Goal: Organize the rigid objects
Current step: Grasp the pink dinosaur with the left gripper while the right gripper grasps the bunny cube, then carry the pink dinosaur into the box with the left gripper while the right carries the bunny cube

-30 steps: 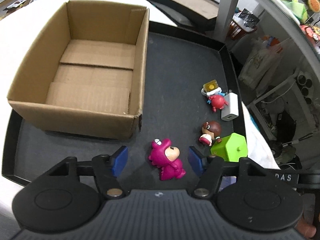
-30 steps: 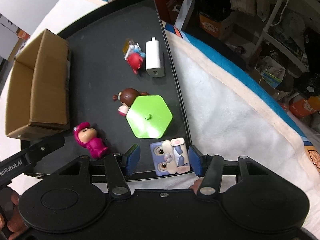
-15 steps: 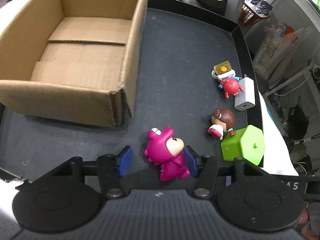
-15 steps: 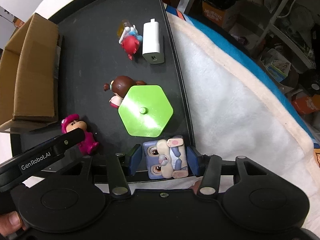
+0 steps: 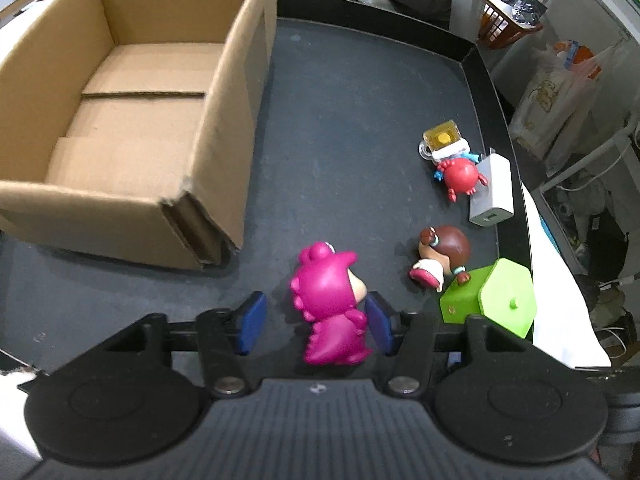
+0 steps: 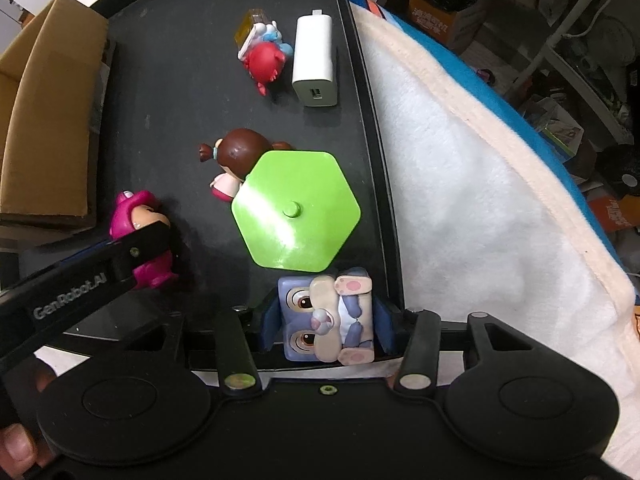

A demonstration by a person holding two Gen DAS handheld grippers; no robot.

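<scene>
A magenta dinosaur figure (image 5: 328,300) lies on the black tray (image 5: 360,100) between the blue pads of my left gripper (image 5: 314,322). The right pad touches it and a gap remains at the left pad, so the jaws stand open. The figure also shows in the right wrist view (image 6: 138,224), partly behind the left gripper's arm. My right gripper (image 6: 328,326) is shut on a blue cube figure with a rabbit face (image 6: 328,316) at the tray's near right corner. An empty cardboard box (image 5: 132,112) stands at the tray's left.
On the tray's right side lie a green hexagonal box (image 6: 296,210), a brown-haired doll (image 6: 240,158), a red crab figure (image 6: 264,60) with a yellow block (image 5: 440,136), and a white charger (image 6: 314,66). A white blanket (image 6: 480,184) lies right of the tray.
Both grippers have narrowed. The left moved forward around the magenta figure, its right pad now touching it. The right closed onto the blue cube figure.
</scene>
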